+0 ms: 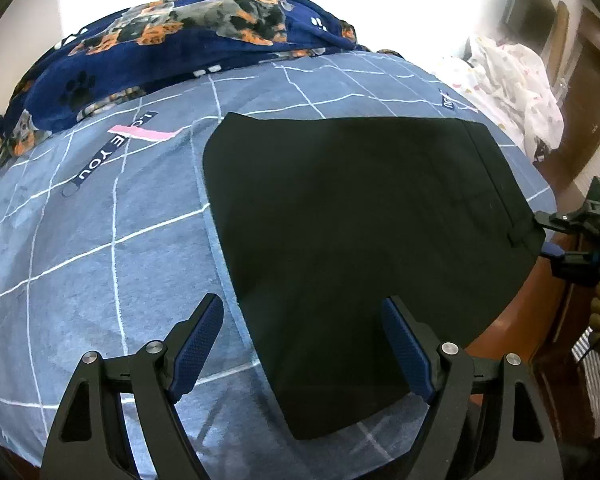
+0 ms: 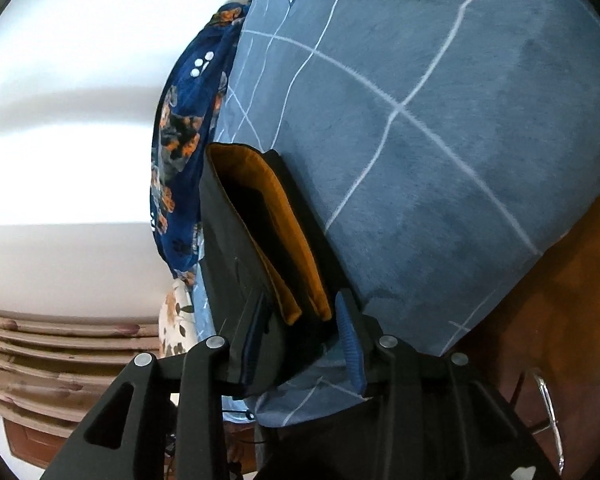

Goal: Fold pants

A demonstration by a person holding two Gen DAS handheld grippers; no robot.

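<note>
Your left gripper (image 1: 302, 344) hovers low over the near end of the pants, its jaws spread wide with nothing between them; one blue pad sits over the bedsheet, the other over the black cloth. Your right gripper (image 2: 300, 340) comes in from the side at the waistband end, tilted so the bed runs nearly upright in its view, and the waistband lies between its fingers. They look nearly closed on the fabric, but you cannot tell from this angle whether they actually pinch it.

The bedsheet (image 1: 100, 240), blue with a white grid, carries everything. A navy dog-print blanket (image 1: 160, 48) is heaped along the far edge, and white bedding (image 1: 512, 80) lies beyond the far right corner.

The pants (image 1: 360, 220) lie flat and smooth on the right half of the bed, reaching to its edge. They appear already folded lengthwise, one leg over the other, and possibly shortened too, since the dark shape is compact. Judging by that, at least one crosswise fold likely remains.

At the waistband, the right wrist view shows the orange lining (image 2: 284, 240) exposed where the opening gapes.
</note>
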